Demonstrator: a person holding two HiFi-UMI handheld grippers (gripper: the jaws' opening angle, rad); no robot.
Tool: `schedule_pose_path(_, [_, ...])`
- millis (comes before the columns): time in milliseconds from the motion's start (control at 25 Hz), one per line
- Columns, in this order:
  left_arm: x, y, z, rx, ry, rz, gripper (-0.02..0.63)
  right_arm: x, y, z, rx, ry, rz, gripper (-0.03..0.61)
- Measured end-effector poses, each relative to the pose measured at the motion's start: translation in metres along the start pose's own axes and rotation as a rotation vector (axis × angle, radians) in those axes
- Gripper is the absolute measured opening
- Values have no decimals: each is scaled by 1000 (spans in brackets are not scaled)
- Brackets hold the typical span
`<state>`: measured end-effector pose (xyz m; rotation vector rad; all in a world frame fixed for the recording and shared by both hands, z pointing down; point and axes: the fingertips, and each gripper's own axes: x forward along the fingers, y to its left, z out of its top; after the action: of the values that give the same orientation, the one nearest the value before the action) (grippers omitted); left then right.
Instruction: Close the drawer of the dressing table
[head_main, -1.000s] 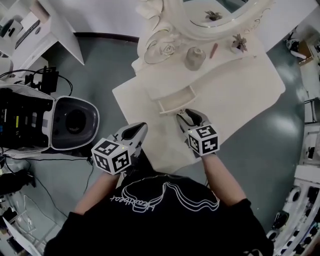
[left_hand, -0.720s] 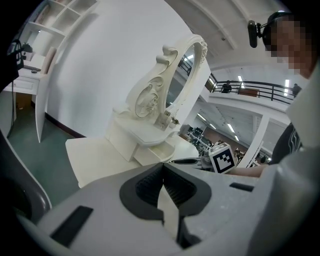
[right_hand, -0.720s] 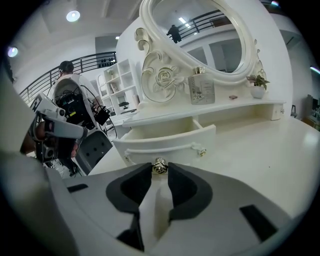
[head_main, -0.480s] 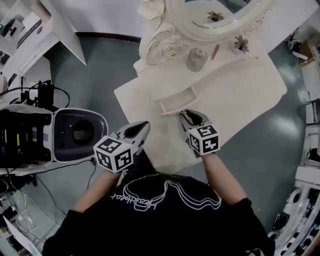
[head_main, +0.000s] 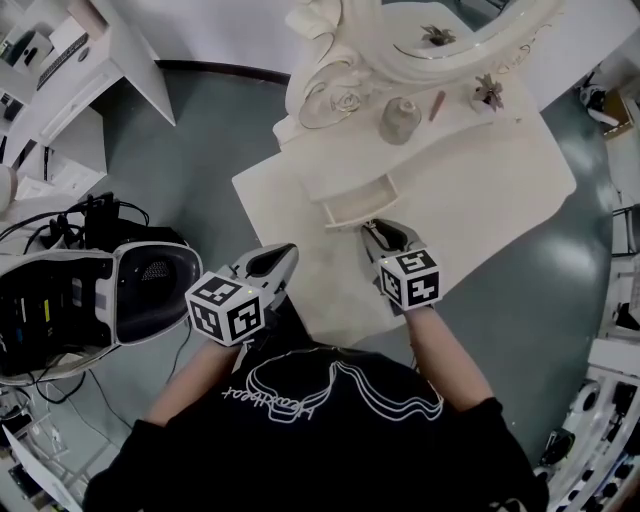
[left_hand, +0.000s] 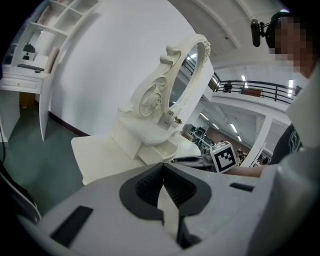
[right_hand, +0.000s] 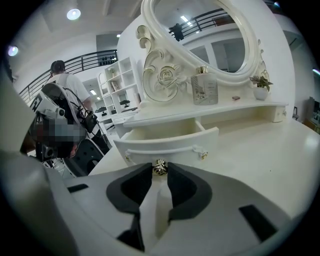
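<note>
The white dressing table (head_main: 480, 170) has one small drawer (head_main: 355, 205) pulled out at its front. In the right gripper view the drawer (right_hand: 165, 140) is open, with a small metal knob (right_hand: 159, 167) at the middle of its curved front. My right gripper (head_main: 372, 228) is at the drawer front, and its fingertips (right_hand: 144, 176) are shut on that knob. My left gripper (head_main: 285, 250) hangs to the left over the low white platform, away from the drawer. Its jaws (left_hand: 163, 170) are shut with nothing in them.
An oval mirror (head_main: 440, 40) in a carved frame stands at the back of the table, with a glass bottle (head_main: 399, 118) and a small potted plant (head_main: 489, 92) in front of it. A white and black machine (head_main: 150, 290) stands on the floor at the left. White shelves (head_main: 90, 60) are at the far left.
The right gripper's jaws have narrowed onto the drawer knob. Both hands have kept their places; the head view has shifted a little.
</note>
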<state>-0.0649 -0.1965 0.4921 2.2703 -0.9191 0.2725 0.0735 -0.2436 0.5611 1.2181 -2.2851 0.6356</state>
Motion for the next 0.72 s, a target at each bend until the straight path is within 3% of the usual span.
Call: schedule_pose_path(720, [-5, 3, 5, 2, -1, 2, 3, 20, -4, 18, 35, -17, -9, 100])
